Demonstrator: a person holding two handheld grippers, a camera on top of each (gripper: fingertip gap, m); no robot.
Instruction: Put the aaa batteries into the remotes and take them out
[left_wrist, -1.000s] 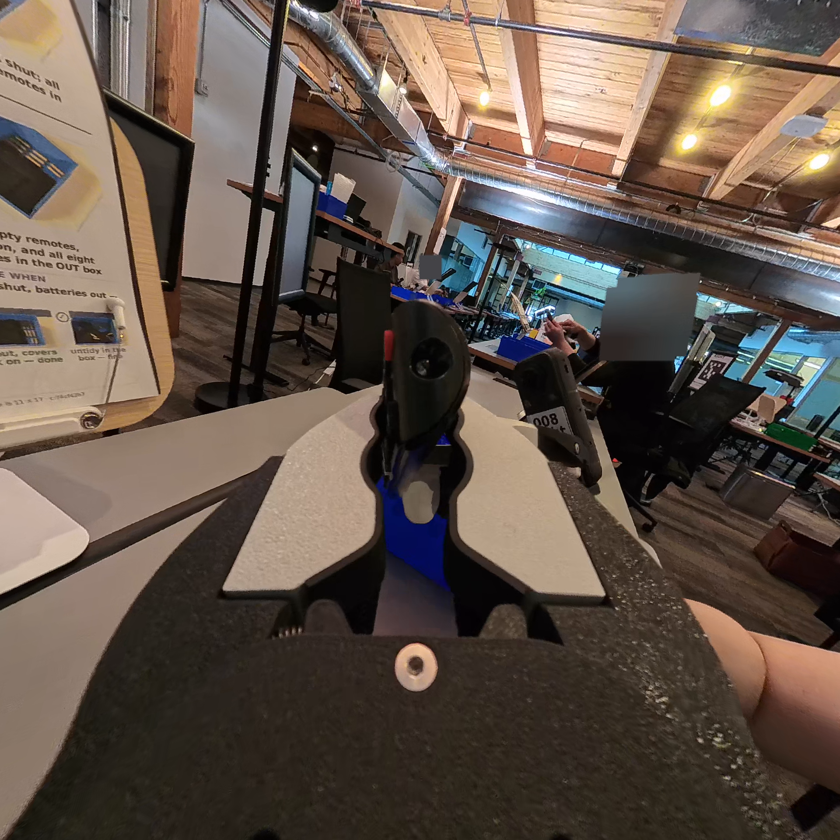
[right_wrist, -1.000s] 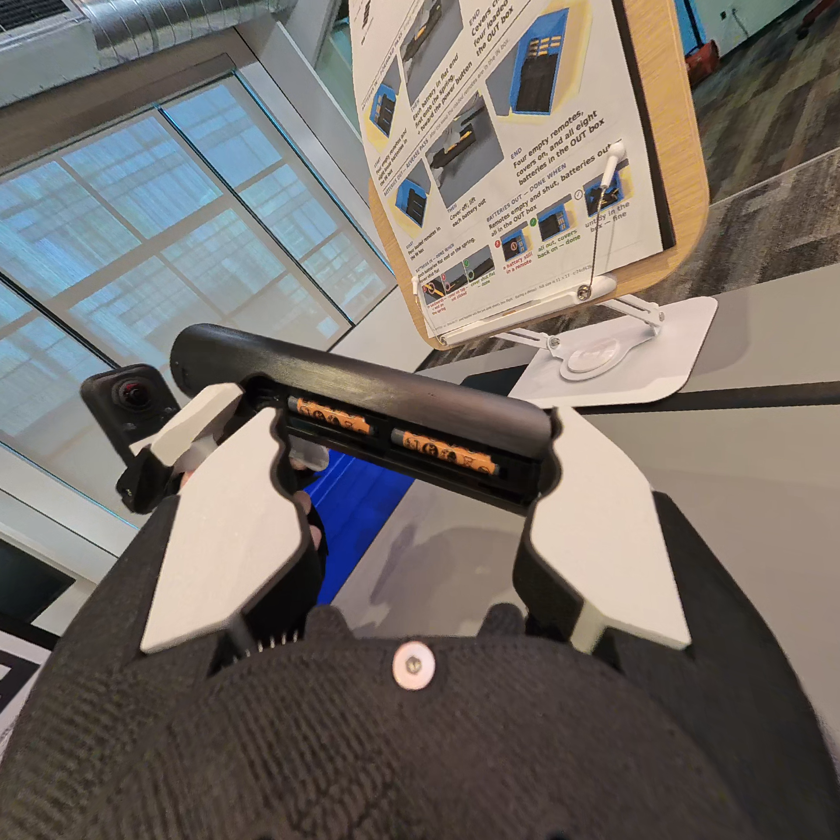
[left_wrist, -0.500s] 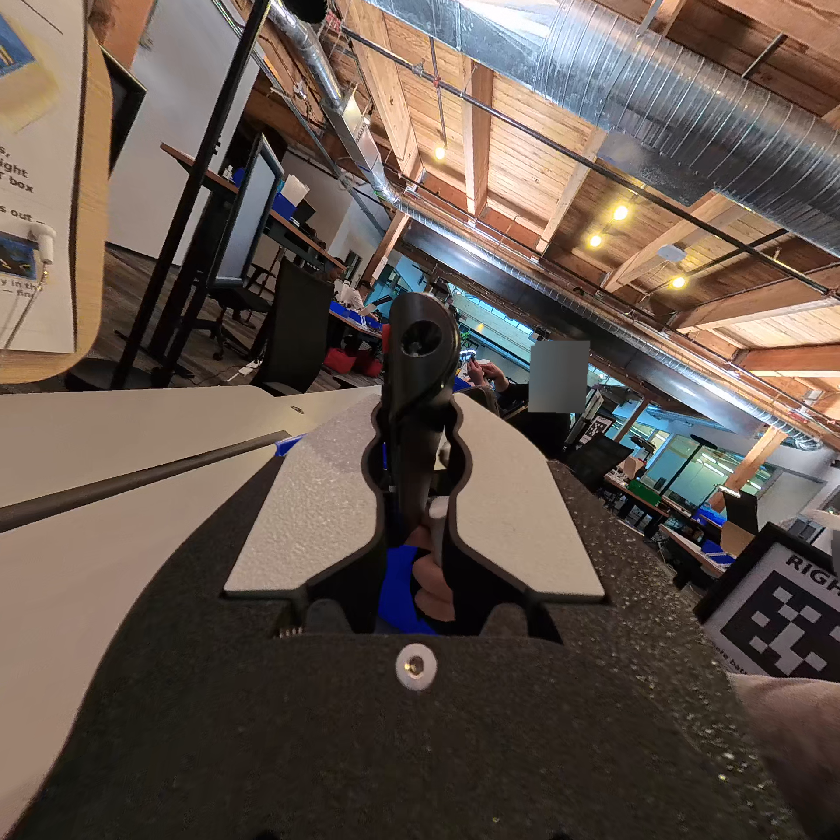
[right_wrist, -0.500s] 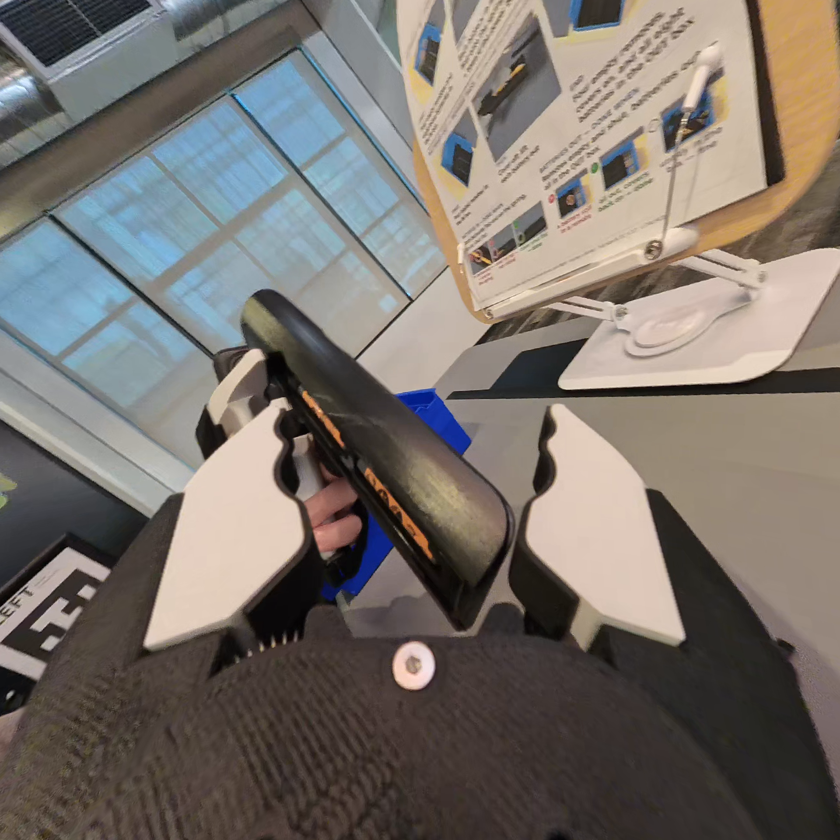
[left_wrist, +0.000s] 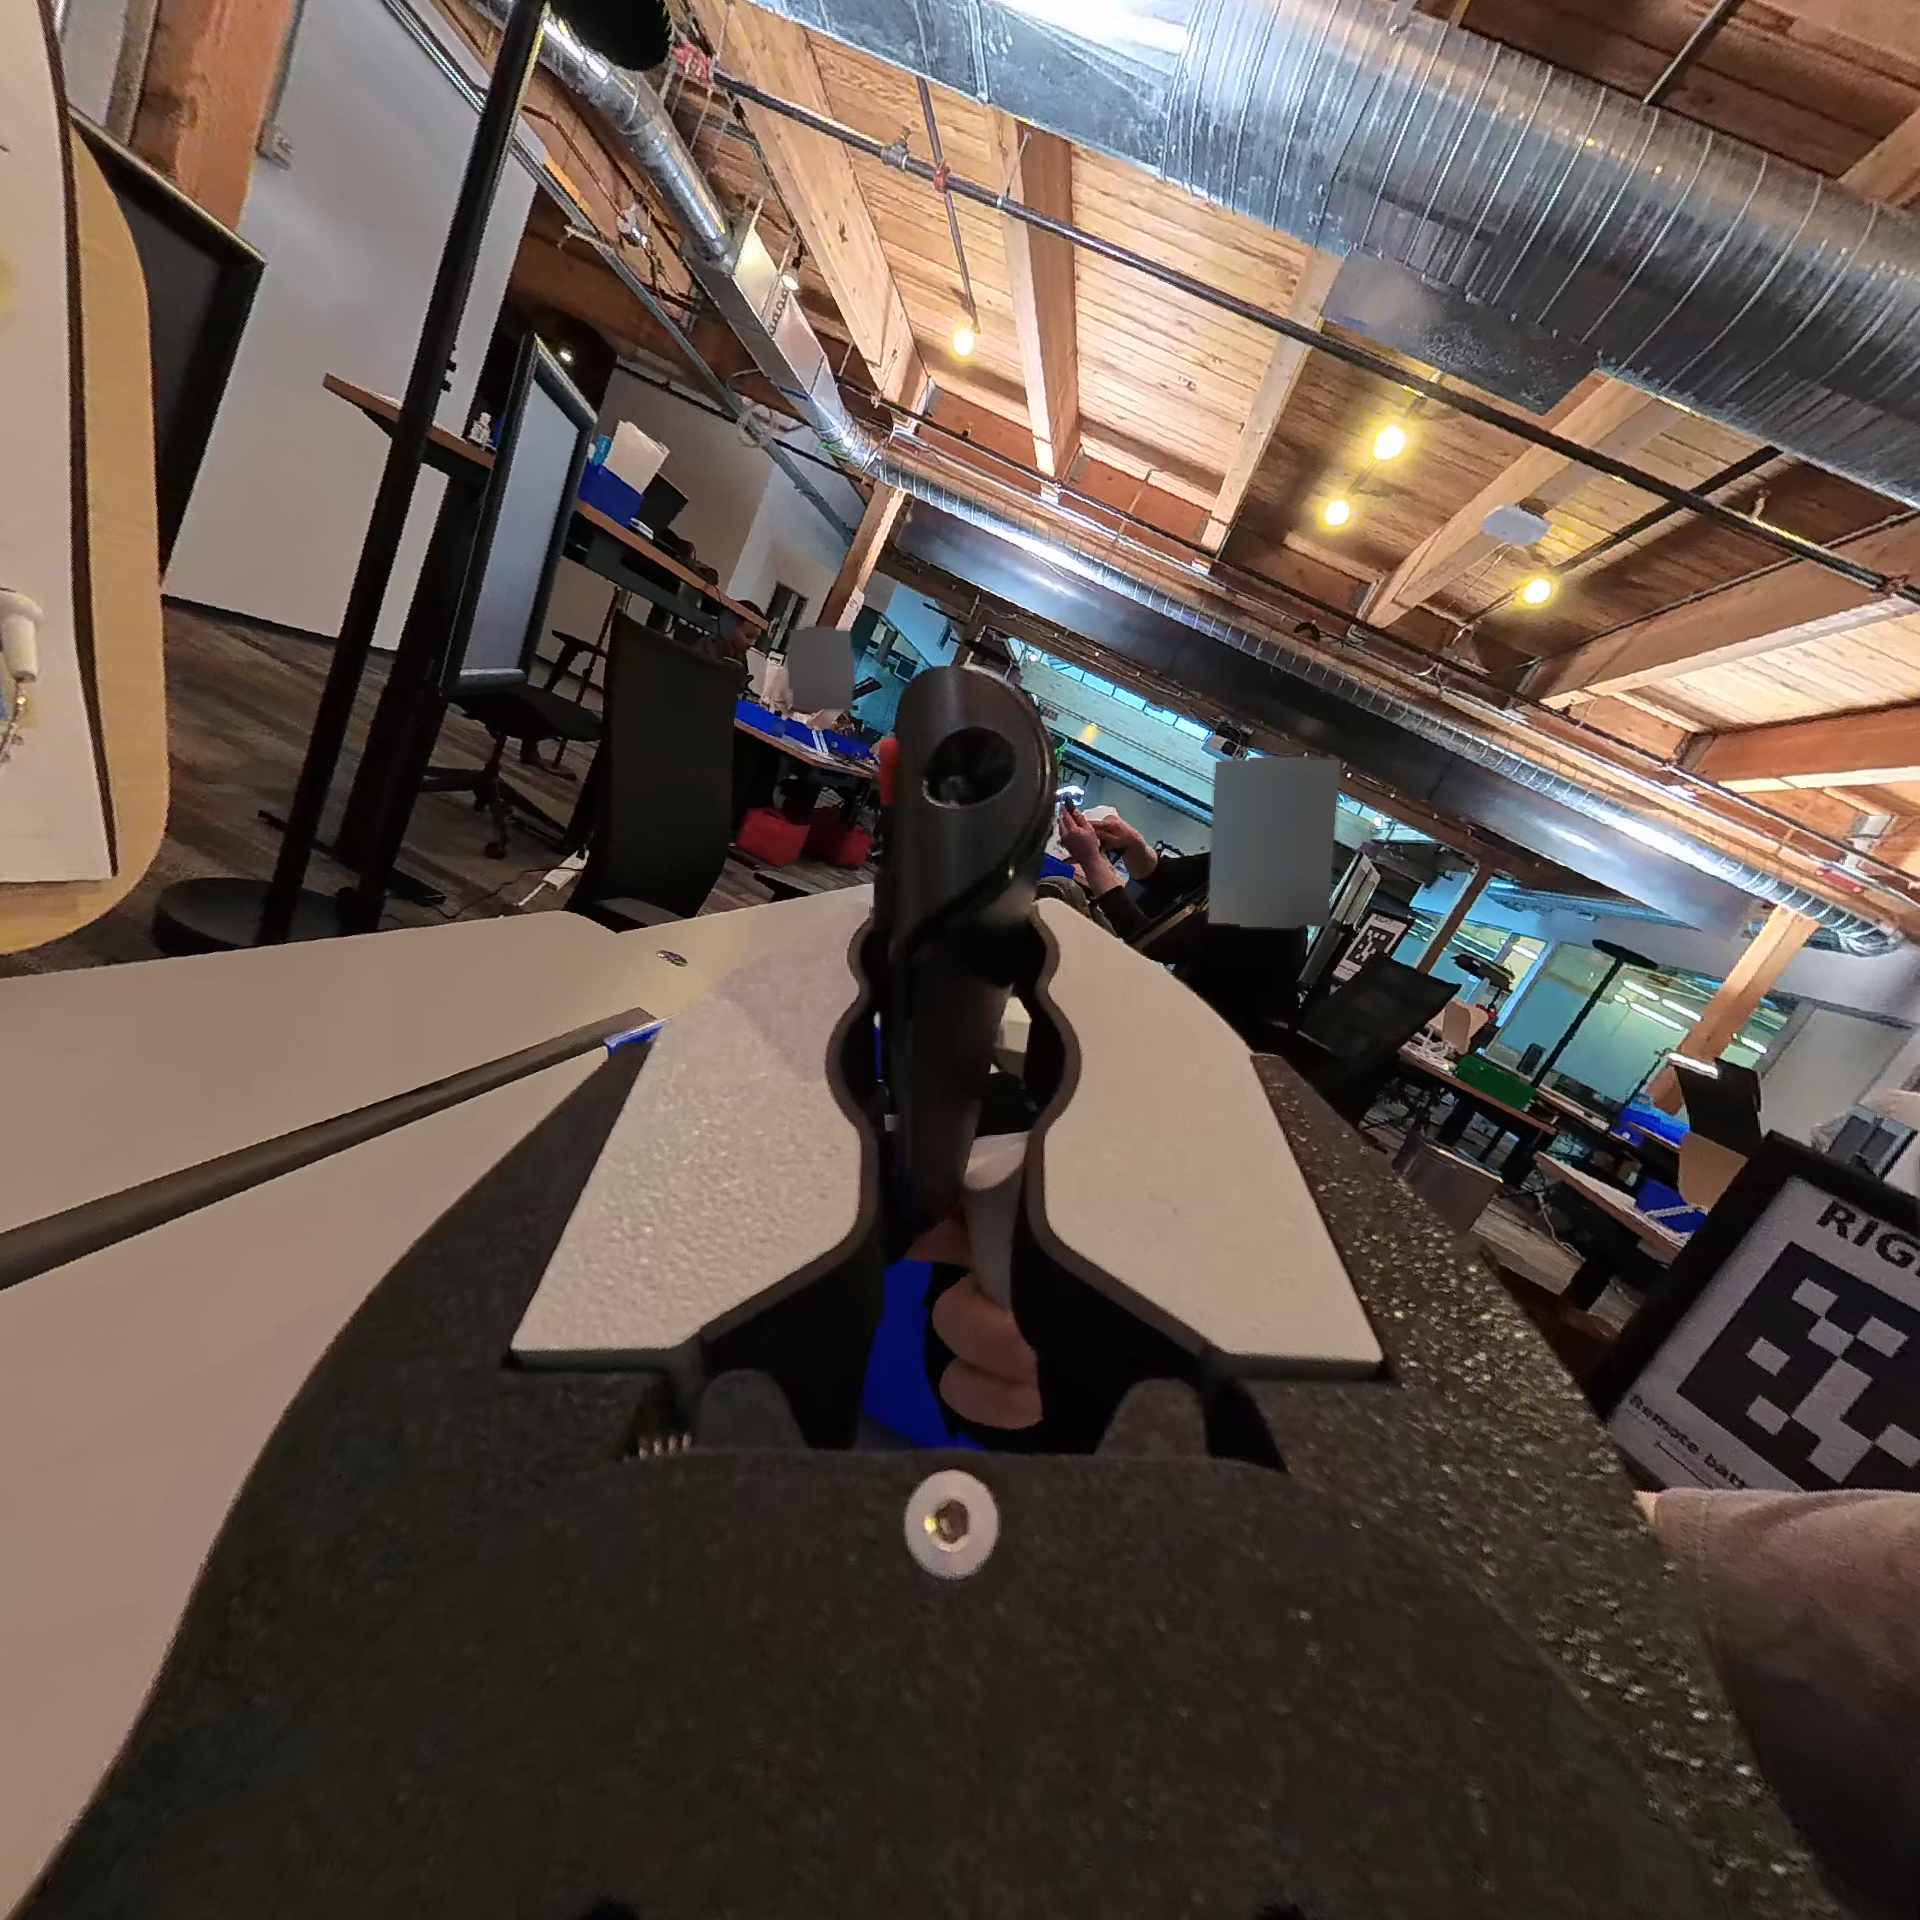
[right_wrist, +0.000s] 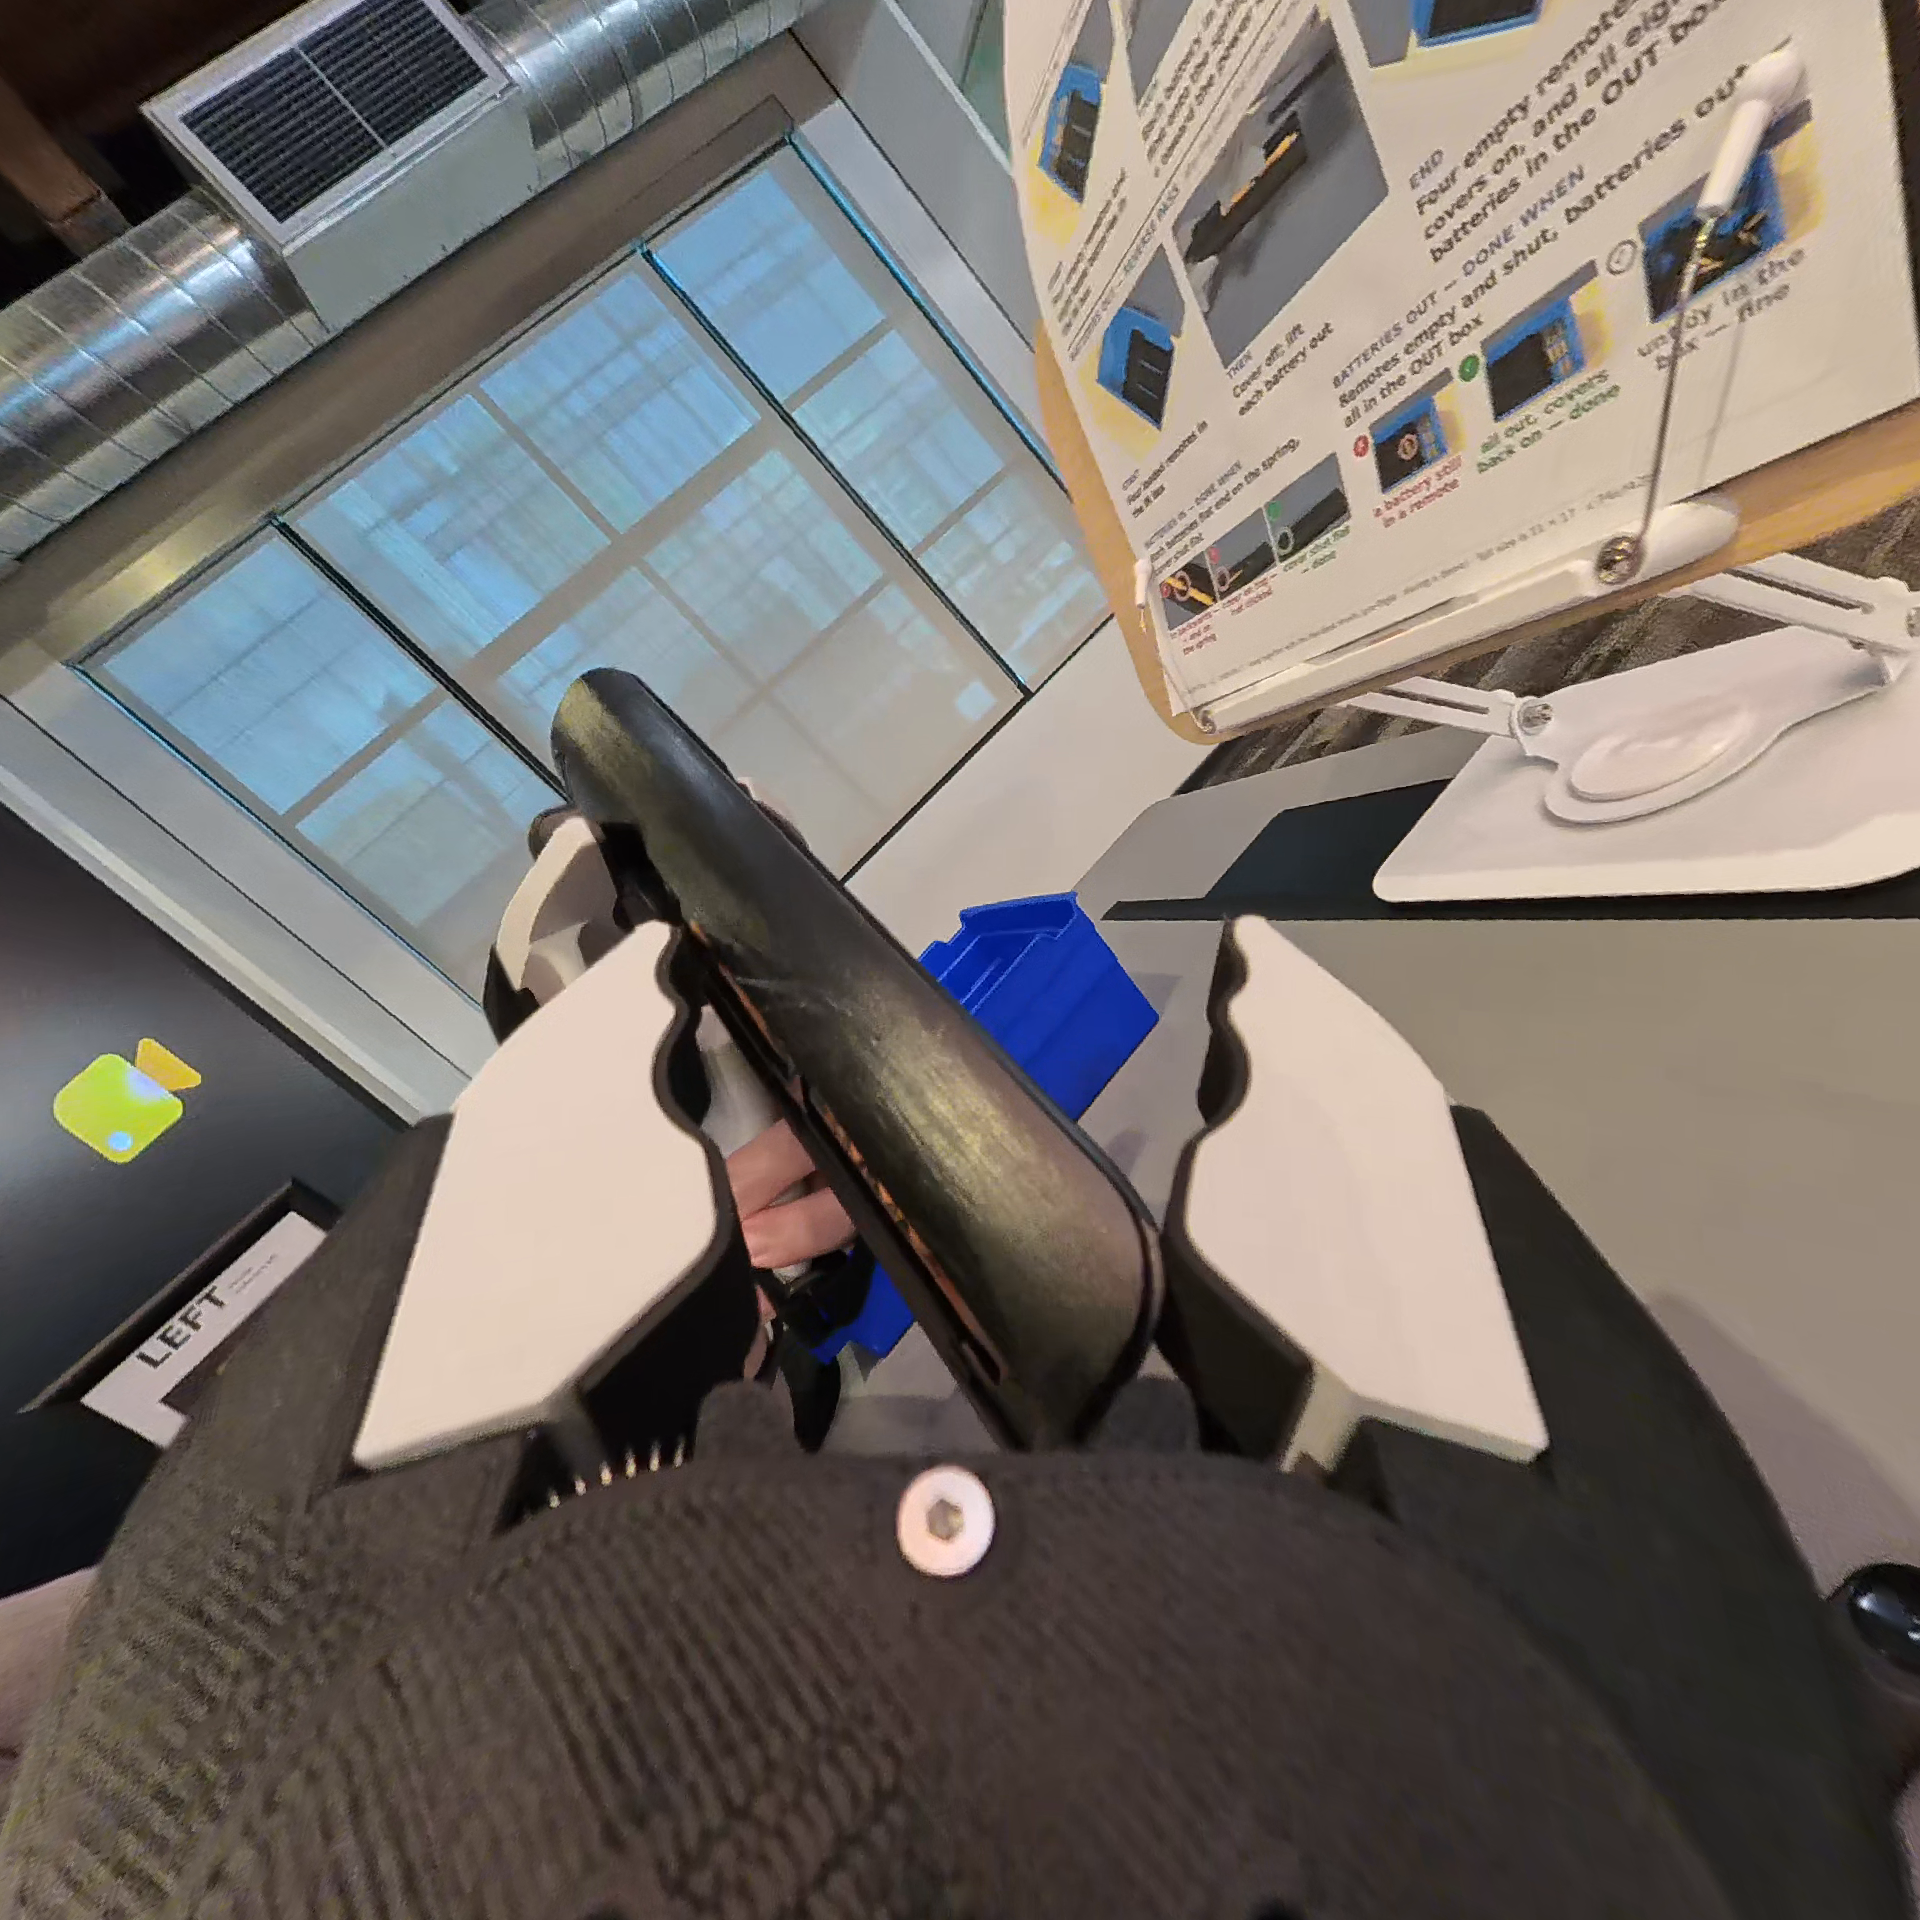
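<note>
My left gripper (left_wrist: 951, 935) is shut on a black remote (left_wrist: 961, 810), which I see end-on and held up off the table. In the right wrist view the same remote (right_wrist: 894, 1049) runs diagonally, its near end lying between the fingers of my right gripper (right_wrist: 945, 935), which stands wide open and grips nothing. Orange batteries (right_wrist: 899, 1210) show as a thin strip in the remote's open back. The left gripper's white fingers (right_wrist: 556, 899) clamp the remote's far part. A hand shows behind it.
A blue bin (right_wrist: 1049, 997) stands on the grey table (right_wrist: 1610, 1091) behind the remote. An instruction board (right_wrist: 1455, 312) on a white stand (right_wrist: 1662, 821) is at the back right. A black strip (left_wrist: 312, 1143) crosses the table. Marker boards (left_wrist: 1808, 1351) stand nearby.
The left gripper has turned the remote from lying across the right gripper's fingers to pointing lengthwise between them. The battery bay has turned mostly out of sight. The right gripper stays open.
</note>
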